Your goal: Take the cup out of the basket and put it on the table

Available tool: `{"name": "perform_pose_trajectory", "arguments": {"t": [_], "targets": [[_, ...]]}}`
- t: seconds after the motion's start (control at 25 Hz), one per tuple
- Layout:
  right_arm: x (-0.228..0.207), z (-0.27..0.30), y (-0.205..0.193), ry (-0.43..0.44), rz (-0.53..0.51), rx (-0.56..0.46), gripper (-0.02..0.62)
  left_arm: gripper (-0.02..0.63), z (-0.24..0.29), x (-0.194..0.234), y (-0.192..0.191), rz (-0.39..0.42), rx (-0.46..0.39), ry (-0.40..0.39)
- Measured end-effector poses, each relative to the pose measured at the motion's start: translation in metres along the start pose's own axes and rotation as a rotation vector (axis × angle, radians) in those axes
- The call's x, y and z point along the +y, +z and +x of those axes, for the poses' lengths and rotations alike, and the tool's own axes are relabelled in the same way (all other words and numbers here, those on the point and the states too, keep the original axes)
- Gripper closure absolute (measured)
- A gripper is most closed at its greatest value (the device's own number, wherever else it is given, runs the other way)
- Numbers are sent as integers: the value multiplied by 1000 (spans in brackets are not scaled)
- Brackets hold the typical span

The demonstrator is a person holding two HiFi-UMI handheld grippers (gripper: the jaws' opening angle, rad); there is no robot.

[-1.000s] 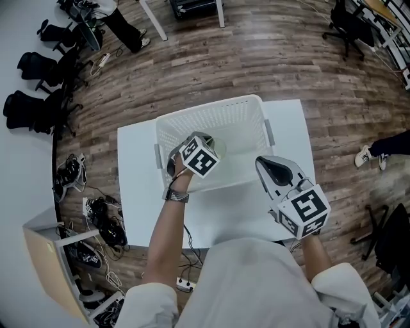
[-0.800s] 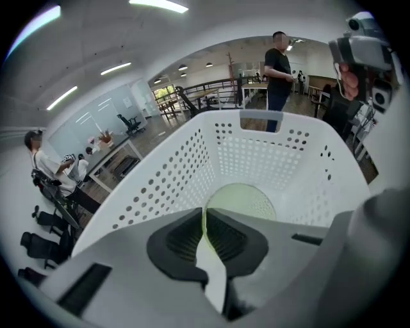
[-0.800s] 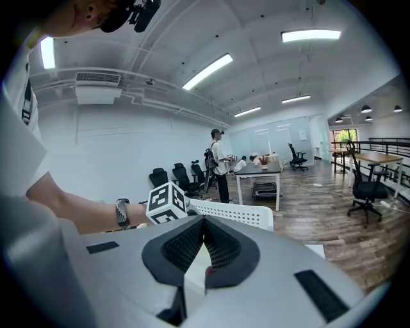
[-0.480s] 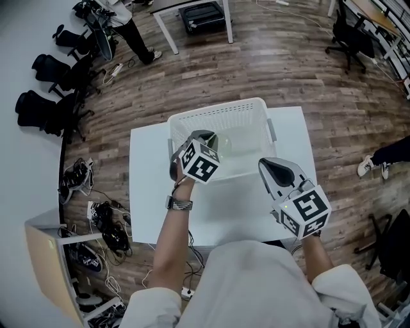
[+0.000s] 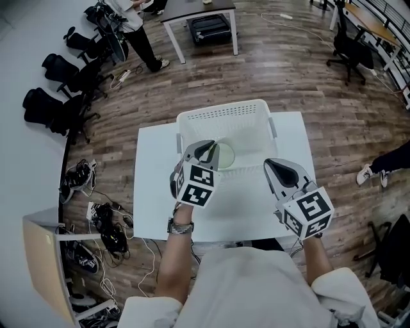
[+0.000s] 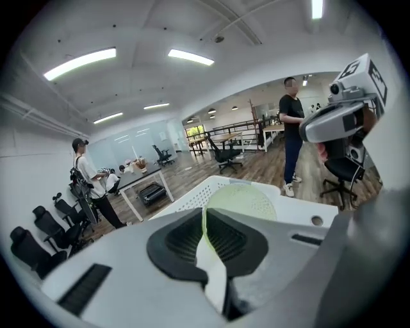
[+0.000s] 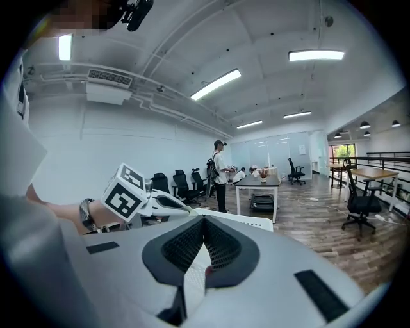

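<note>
A pale green, dotted cup (image 5: 225, 155) hangs above the near part of the white perforated basket (image 5: 221, 110), tipped on its side. My left gripper (image 5: 206, 149) is shut on its rim. In the left gripper view the cup (image 6: 246, 202) shows just past the left gripper (image 6: 206, 214), with its wall pinched between the dark pads and the basket (image 6: 192, 195) below. My right gripper (image 5: 277, 168) hovers over the white table (image 5: 154, 192) to the right of the basket, shut and holding nothing. The right gripper (image 7: 204, 221) in its own view points level toward the left gripper (image 7: 182, 206).
The basket stands at the far middle of the small table, with bare tabletop to its left, right and near side. Wooden floor surrounds it. Office chairs (image 5: 54, 96), cables and a person (image 5: 131, 29) are at the far left; another table (image 5: 198, 13) lies beyond.
My left gripper has risen out of the basket with the cup in it and drawn back toward the near side. The right gripper has shifted slightly.
</note>
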State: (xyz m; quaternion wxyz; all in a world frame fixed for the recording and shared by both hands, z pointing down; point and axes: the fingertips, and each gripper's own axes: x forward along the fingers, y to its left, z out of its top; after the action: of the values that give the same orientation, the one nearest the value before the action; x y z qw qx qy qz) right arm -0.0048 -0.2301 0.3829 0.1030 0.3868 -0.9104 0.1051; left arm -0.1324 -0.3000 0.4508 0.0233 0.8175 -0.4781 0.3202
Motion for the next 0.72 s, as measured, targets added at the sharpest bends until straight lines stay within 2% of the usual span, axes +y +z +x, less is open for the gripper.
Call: {"name": "perform_pose_trajectory", "arguments": {"t": [0.4, 0.72], "targets": [[21, -27, 15, -8, -45, -47, 578, 584, -79, -23, 29, -122, -214, 32], [28, -40, 21, -19, -74, -66, 580, 584, -120, -29, 28, -194, -339, 75]]}}
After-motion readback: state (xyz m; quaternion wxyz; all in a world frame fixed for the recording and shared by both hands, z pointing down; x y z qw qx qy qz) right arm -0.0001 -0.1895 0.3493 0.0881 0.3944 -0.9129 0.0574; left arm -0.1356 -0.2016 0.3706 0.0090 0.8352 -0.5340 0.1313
